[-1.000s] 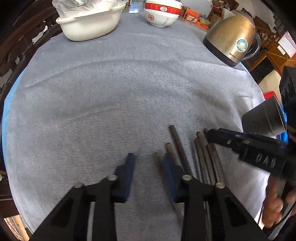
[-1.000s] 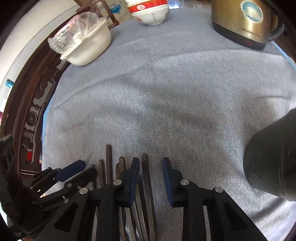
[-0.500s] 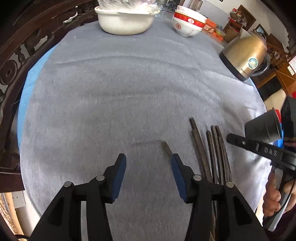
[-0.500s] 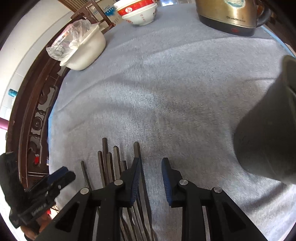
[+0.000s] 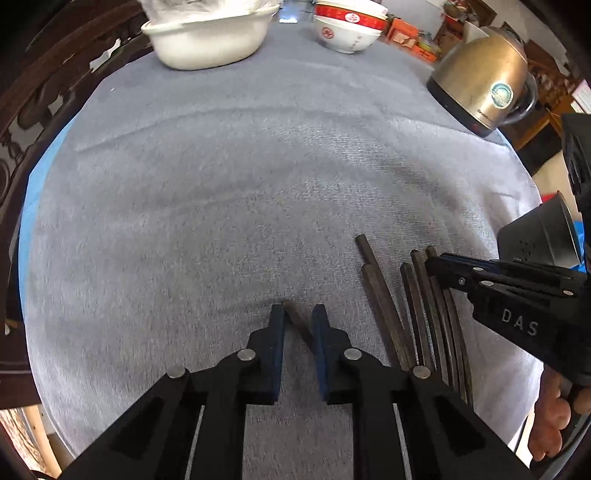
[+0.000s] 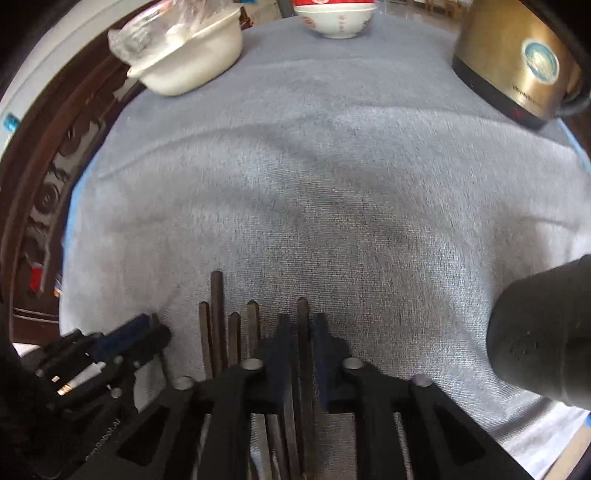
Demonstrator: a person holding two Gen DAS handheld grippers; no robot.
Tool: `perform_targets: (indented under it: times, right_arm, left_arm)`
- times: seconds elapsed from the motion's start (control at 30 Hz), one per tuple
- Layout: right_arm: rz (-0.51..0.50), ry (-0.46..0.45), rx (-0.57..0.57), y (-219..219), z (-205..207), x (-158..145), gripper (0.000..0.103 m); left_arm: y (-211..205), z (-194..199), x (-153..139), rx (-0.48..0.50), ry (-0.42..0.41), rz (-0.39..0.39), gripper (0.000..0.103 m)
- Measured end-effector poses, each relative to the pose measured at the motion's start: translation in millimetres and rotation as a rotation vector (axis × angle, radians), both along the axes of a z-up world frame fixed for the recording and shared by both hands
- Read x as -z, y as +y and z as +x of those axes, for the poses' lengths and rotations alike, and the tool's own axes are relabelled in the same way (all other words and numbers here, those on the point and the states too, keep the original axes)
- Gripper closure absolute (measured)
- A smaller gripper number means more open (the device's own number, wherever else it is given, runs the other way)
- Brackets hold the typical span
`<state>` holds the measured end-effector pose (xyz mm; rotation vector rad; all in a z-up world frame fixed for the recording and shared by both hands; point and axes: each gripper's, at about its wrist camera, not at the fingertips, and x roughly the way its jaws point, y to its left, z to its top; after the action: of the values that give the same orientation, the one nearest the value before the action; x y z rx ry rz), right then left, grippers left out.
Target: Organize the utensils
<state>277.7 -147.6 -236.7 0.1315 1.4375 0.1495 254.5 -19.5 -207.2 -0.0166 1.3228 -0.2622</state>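
Several dark chopsticks (image 5: pixel 417 306) lie side by side on the grey cloth at the near right. My left gripper (image 5: pixel 298 317) has its blue pads closed around one separate chopstick (image 5: pixel 293 314) that lies to the left of the bunch. My right gripper (image 6: pixel 301 325) has its pads closed on one chopstick (image 6: pixel 302 314) at the right side of the bunch (image 6: pixel 221 325). A dark perforated utensil holder (image 6: pixel 543 332) lies on its side at the right, also seen in the left wrist view (image 5: pixel 535 240).
A white basin (image 5: pixel 207 37) with a plastic bag, stacked red-and-white bowls (image 5: pixel 347 29) and a brass-coloured kettle (image 5: pixel 484 85) stand along the far edge. A dark carved wooden chair (image 6: pixel 40 192) is at the left of the cloth.
Both grippers went from open to closed, each around a chopstick. The left gripper moved over the separate chopstick; the right one settled on the bunch's right side.
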Motion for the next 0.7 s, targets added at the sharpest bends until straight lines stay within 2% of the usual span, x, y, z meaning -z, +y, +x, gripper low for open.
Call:
perform_targets:
  times: [0.13, 0.2, 0.27, 0.43, 0.5, 0.57, 0.7]
  right_arm:
    - [0.055, 0.002, 0.060, -19, -2, 0, 0.096]
    - [0.128, -0.022, 0.093, -30, -6, -7, 0.096]
    - [0.145, -0.060, 0.116, -39, -12, -20, 0.097]
    - [0.188, -0.141, 0.146, -55, -27, -53, 0.097]
    - [0.211, -0.178, 0.169, -64, -35, -66, 0.097]
    - [0.244, -0.222, 0.183, -70, -44, -80, 0.097]
    - [0.286, -0.348, 0.208, -87, -71, -127, 0.097]
  left_arm:
    - [-1, 1, 2, 0.022, 0.003, -0.022, 0.093]
    - [4, 0, -1, 0.011, 0.003, -0.051, 0.094]
    - [9, -2, -10, 0.006, -0.013, -0.069, 0.094]
    - [20, -8, -42, -0.001, -0.083, -0.065, 0.094]
    - [26, -10, -54, -0.024, -0.095, -0.087, 0.095]
    - [27, -14, -72, -0.030, -0.143, -0.091, 0.096]
    - [27, -31, -119, -0.012, -0.257, -0.111, 0.097]
